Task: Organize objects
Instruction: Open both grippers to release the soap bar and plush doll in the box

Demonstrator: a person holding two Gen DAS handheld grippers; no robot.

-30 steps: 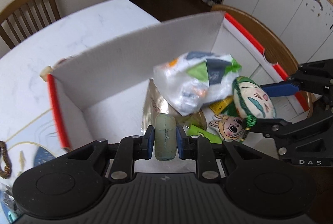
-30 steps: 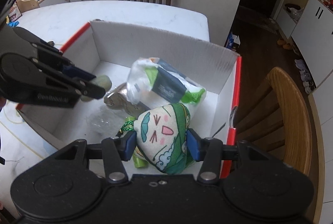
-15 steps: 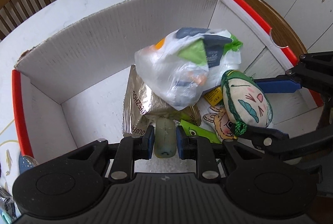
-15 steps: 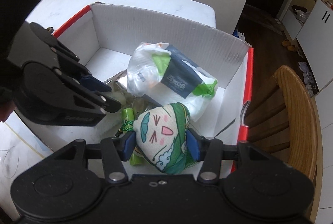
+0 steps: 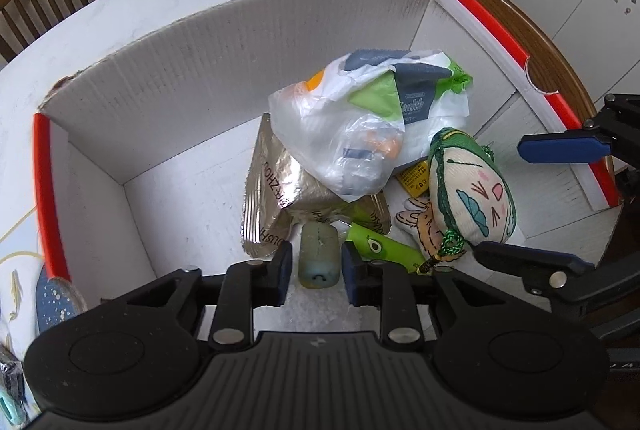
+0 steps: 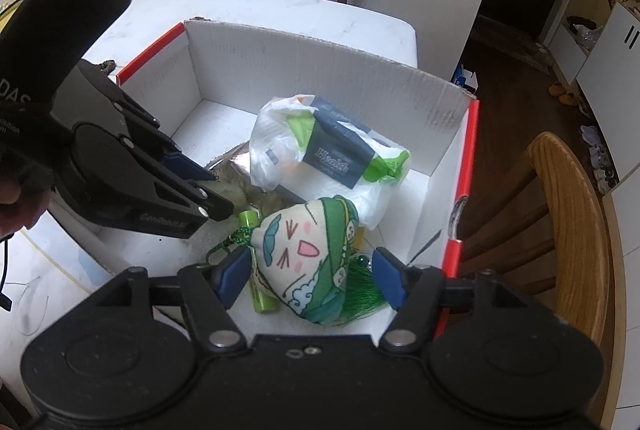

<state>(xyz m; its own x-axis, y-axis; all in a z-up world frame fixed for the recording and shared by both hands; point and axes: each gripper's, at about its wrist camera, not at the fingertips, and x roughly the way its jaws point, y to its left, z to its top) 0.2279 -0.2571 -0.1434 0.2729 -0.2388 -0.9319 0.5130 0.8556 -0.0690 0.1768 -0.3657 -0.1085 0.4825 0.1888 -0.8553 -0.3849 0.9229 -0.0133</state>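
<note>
A white cardboard box [image 5: 240, 70] with red edges holds the items. My left gripper [image 5: 316, 270] reaches down into it, jaws opening. A pale green block [image 5: 319, 256] sits between its pads with a thin gap on each side, beside a silver foil pouch [image 5: 272, 198]. My right gripper [image 6: 312, 276] is also in the box [image 6: 320, 70], jaws opening. A green and cream plush pouch with a drawn face [image 6: 304, 254] lies between its pads, clear of the right one. In the left wrist view the plush pouch [image 5: 468, 190] lies between the right gripper's blue fingers [image 5: 564, 149].
A plastic bag of packets [image 5: 372, 126] lies on the foil pouch in the box's middle. A green tube [image 5: 380, 248] and a cartoon cut-out [image 5: 420, 226] lie under the plush. The box's left half is bare floor. Wooden chairs [image 6: 568, 230] stand around the white table [image 6: 280, 6].
Both grippers have sunk deeper into the box. The left pads have parted from the pale green block, and the right pads have spread away from the plush pouch.
</note>
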